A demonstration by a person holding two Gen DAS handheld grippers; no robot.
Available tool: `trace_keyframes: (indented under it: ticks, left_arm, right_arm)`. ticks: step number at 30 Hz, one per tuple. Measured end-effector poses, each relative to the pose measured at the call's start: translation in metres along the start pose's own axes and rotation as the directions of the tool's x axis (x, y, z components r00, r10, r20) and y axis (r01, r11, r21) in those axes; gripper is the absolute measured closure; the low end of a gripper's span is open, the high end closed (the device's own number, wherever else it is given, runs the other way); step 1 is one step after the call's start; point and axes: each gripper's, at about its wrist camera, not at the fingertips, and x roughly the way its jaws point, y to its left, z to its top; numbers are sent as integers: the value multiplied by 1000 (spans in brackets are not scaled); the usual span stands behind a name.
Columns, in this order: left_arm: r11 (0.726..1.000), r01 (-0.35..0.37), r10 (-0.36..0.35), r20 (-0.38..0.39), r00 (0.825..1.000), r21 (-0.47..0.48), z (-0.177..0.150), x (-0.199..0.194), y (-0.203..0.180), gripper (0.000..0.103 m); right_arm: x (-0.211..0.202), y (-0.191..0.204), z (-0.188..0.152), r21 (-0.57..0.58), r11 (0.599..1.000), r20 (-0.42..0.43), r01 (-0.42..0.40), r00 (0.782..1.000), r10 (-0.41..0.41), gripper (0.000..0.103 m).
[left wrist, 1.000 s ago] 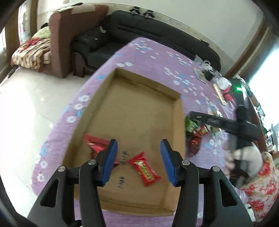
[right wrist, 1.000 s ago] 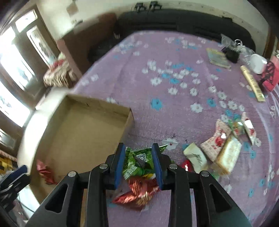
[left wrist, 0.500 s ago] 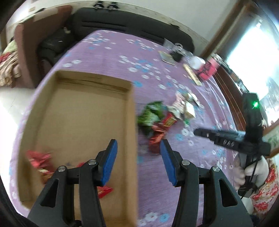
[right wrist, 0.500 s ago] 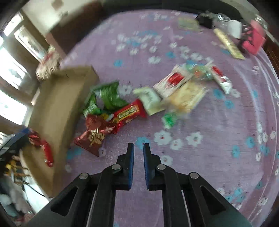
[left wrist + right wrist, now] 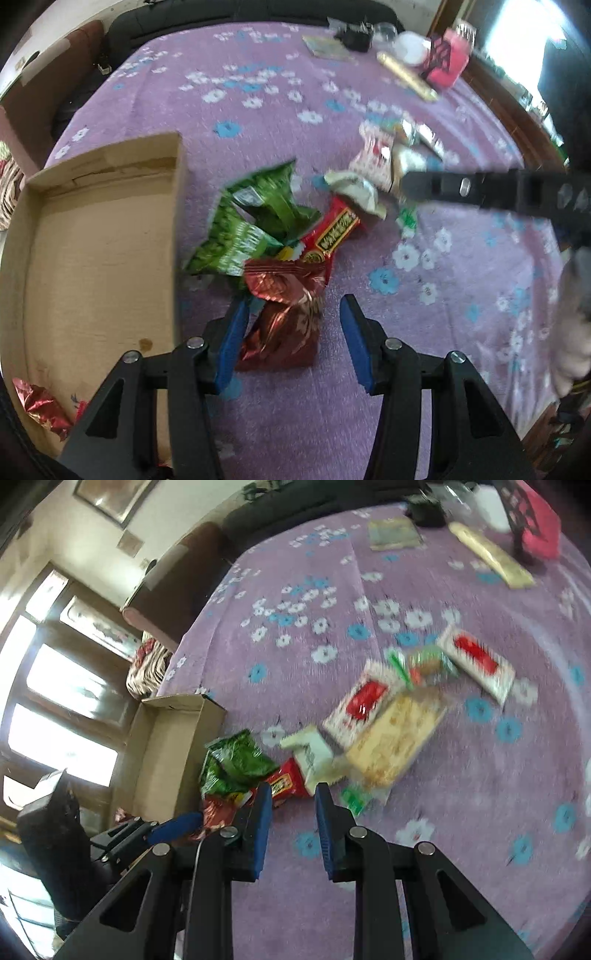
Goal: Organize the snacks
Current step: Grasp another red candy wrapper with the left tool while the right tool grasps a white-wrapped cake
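Observation:
My left gripper [image 5: 291, 332] is open, its blue pads either side of a dark red foil snack bag [image 5: 284, 317] on the purple cloth. Behind it lie green snack bags [image 5: 255, 218] and a red bar wrapper [image 5: 332, 230]. The cardboard box [image 5: 92, 236] lies to the left with a red foil snack [image 5: 37, 408] in its near corner. My right gripper [image 5: 291, 805] is open and empty, just short of the red bar wrapper [image 5: 286, 782] and a white packet [image 5: 314, 757]. Its arm also shows in the left wrist view [image 5: 480, 188].
More packets lie further right: white-and-red ones [image 5: 362, 705] [image 5: 476, 664] and a yellow cracker pack [image 5: 399, 734]. At the table's far edge are a pink box [image 5: 445, 61], a gold stick pack [image 5: 406, 79] and a booklet [image 5: 393, 533]. A sofa stands behind.
My left gripper has swung right from over the box to the dark red bag. My right gripper let the green bag go, shut, then opened again near the pile.

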Motion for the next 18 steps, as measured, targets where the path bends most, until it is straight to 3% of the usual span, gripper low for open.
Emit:
trace_keyframes:
  ticks: [1,2,8,10,13,16,18]
  left_arm:
    - [1000,3,-4,-11,1000,-5,-1,4,-1,66]
    - [1000,26,-26,-19,999,-17,-2,5,-1,69]
    - [991,82,-79,33,996,-106,-14,-13,8,70]
    - [985,103,-95,57,994,-138,-20,-23,12,70]
    - [979,119,-105,89,990,-166,-27,-39,17,70]
    - [974,124,-102,125,987,-191,-34,-57,25,70]
    - [969,130,-101,142,985,-209,-38,-65,30,70]
  right_arm:
    - [1,1,3,-18,1000,0,0,1000,0,80]
    - [3,2,6,-36,999,4,3,1000,-3,80]
    - [22,19,22,-175,984,-25,10,1000,-14,79]
    - [30,22,25,-197,980,-44,14,999,-23,75]
    - [38,30,23,-280,956,-43,90,993,-106,62]
    - [48,35,21,-364,911,-21,195,976,-218,62]
    - [58,35,20,-399,895,-56,200,969,-242,62]
